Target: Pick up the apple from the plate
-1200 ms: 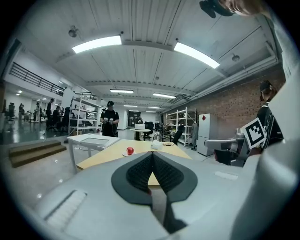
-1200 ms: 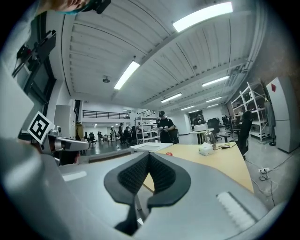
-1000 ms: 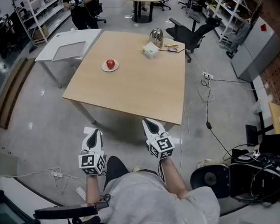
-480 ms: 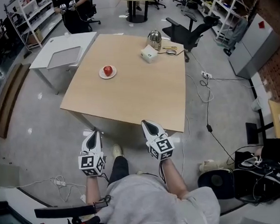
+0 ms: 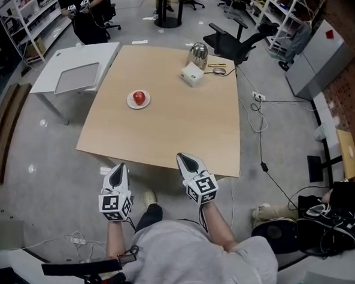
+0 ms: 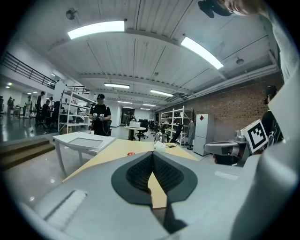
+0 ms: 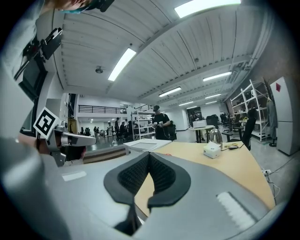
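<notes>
Apple (image 5: 139,97) far beyond closed, forward-pointing left tool (image 5: 121,166) and right tool (image 5: 180,155)

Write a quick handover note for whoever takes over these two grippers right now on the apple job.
Left gripper: shut, empty, just short of the table's near edge.
Right gripper: shut, empty, at that same near edge.
Apple: sits on the white plate, on the far left part of the table, well beyond both grippers.
Done: nothing yet; the apple is untouched.
Left: reach across to the plate, open one gripper, close it on the apple and lift it clear.
</notes>
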### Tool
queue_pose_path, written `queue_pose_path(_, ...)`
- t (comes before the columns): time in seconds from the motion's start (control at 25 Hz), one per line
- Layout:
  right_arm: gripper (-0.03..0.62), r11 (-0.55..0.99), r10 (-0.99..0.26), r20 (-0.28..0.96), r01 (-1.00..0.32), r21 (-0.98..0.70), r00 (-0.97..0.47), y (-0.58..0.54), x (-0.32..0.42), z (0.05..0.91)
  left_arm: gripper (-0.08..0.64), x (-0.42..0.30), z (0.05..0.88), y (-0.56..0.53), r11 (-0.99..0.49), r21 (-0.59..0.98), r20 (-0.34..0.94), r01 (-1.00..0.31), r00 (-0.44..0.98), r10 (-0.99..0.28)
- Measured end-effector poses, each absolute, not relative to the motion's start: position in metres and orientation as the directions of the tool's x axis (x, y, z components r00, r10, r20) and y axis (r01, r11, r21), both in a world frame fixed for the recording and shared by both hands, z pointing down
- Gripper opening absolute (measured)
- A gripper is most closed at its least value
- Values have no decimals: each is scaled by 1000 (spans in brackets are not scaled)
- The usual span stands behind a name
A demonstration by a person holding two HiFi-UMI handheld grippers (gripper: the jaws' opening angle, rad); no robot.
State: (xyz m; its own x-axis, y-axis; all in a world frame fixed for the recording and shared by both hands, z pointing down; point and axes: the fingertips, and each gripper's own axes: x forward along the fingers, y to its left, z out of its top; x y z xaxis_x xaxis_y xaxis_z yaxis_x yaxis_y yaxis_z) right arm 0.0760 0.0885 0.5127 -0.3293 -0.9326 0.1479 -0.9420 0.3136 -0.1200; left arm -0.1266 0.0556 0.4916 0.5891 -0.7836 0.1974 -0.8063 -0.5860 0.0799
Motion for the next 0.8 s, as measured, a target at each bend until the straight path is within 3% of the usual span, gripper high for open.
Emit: queue_pose_path(0.8, 6, 283, -934, 200, -954, -94, -297, -39, 10, 517, 20, -187, 508, -71, -615, 102, 223, -782, 621, -752)
